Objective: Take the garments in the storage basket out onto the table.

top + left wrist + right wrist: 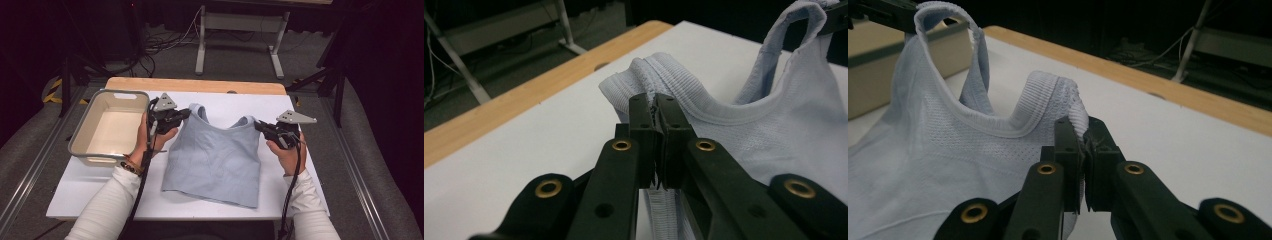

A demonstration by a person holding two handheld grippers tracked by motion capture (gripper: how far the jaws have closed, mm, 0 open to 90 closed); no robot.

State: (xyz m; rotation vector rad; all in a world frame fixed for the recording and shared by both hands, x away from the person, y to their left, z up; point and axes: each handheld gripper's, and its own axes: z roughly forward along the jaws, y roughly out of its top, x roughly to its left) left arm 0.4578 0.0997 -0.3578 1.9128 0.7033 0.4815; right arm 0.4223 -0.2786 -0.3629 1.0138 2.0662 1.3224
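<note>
A light blue tank top [215,155] lies on the white table [150,205], hem toward the person. My left gripper [187,113] is shut on its left shoulder strap [651,75], which rises from between the jaws. My right gripper [258,124] is shut on the right shoulder strap [1048,95]. Both straps are lifted slightly off the table while the body of the tank top [913,165] rests flat. In the right gripper view the other strap [940,20] hangs from the left gripper at the top left.
A beige plastic tub [80,136], empty, stands at the table's left side beside my left hand. A wooden strip [195,85] runs along the far edge. Beyond it are a metal stand [240,30] and cables on the floor.
</note>
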